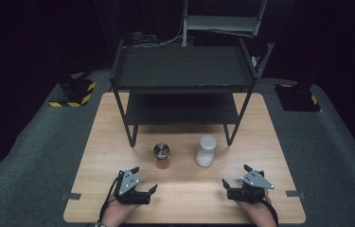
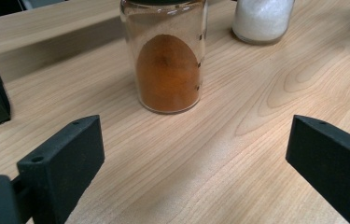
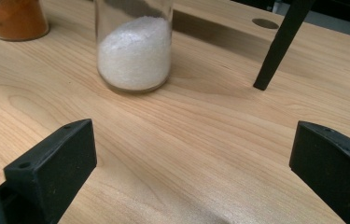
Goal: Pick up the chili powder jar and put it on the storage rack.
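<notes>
A pale wooden table [image 1: 184,198] sits on grey carpet in a dark room, and near its middle stands the clear glass jar of orange-brown powder with a dark metal lid [image 1: 161,156], upright, just in front of the shelf's left front leg. In the left gripper view that same jar [image 2: 169,60] is dead ahead, the powder heaped against the glass. Just to its right, apart from it, stands the clear glass jar of white grains with a white lid [image 1: 206,151], also upright; the right gripper view looks straight at it [image 3: 134,46].

Left gripper [image 1: 145,180] rests low at the table's near edge, jaws spread wide, nothing between them, well short of the orange jar. Right gripper [image 1: 235,175] mirrors it on the other side, jaws likewise parted and empty, pointed toward the white jar. A hand shows behind each.

Behind the jars rises a black two-tier metal shelf rack [image 1: 184,71], both tiers bare.
</notes>
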`<state>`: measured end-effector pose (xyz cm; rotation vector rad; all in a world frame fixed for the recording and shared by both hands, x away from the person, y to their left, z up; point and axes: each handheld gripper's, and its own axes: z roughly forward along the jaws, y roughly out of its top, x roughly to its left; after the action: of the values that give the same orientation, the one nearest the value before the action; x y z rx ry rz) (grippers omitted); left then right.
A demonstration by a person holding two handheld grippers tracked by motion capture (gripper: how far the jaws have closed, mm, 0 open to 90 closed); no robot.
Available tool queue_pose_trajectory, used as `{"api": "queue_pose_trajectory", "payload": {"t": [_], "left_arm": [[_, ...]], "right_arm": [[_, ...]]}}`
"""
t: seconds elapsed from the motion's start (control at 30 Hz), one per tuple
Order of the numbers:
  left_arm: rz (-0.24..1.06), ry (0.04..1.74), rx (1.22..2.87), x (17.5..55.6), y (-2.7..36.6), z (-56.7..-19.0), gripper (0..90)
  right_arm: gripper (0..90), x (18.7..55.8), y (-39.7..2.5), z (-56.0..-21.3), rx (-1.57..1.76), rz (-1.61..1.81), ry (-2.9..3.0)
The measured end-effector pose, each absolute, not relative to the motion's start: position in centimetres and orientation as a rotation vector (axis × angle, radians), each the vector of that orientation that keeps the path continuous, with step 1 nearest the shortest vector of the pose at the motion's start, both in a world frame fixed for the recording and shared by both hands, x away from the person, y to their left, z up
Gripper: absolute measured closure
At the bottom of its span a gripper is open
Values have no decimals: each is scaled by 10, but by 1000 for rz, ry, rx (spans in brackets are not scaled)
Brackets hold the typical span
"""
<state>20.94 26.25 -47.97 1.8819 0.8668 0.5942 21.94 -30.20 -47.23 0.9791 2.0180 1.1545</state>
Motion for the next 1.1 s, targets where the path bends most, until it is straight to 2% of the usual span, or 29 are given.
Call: {"api": "queue_pose_trajectory", "payload": {"t": [1.1], "left_arm": [[561,863,1788,205,268,-477,12]], "right_arm": [[0,216,-309,-476,985,1195,1995]]}}
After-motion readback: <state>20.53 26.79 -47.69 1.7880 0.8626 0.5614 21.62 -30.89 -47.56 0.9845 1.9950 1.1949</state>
